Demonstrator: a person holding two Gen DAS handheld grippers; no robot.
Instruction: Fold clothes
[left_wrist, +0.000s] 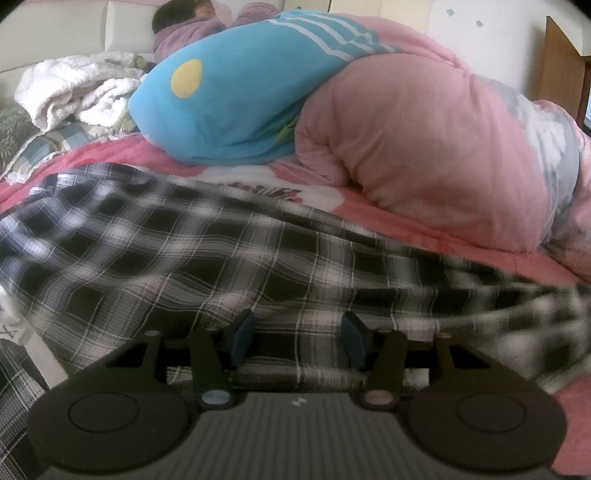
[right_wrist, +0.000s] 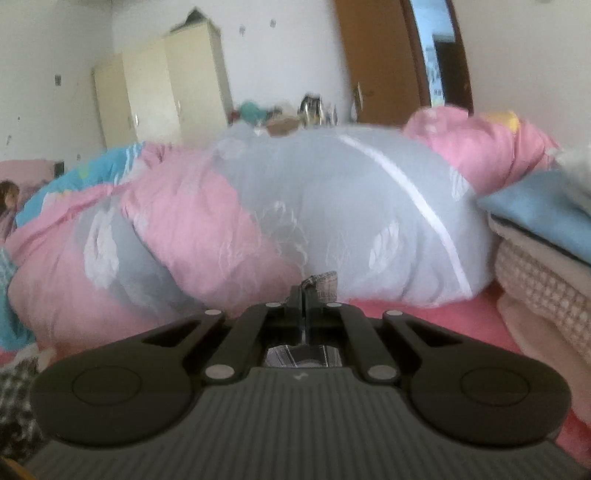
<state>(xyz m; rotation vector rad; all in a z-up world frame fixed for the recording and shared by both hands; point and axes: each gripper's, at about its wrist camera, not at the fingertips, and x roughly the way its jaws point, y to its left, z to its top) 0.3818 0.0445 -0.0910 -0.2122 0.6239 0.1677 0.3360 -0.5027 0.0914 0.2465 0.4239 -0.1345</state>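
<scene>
One plaid shirt (left_wrist: 221, 251) spread lengthwise left to right, left gripper (left_wrist: 297, 338) jaws apart over it, right gripper (right_wrist: 303, 295) pinching its plaid corner.

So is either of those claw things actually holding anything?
Right gripper pinches an edge of the black-and-white plaid cloth; left gripper stands open, holding nothing.

Each tool (left_wrist: 297, 334) (right_wrist: 303, 295) is black with a ribbed grey base, round discs, silver rivets; left pads (left_wrist: 242, 334) seemingly blue.
</scene>
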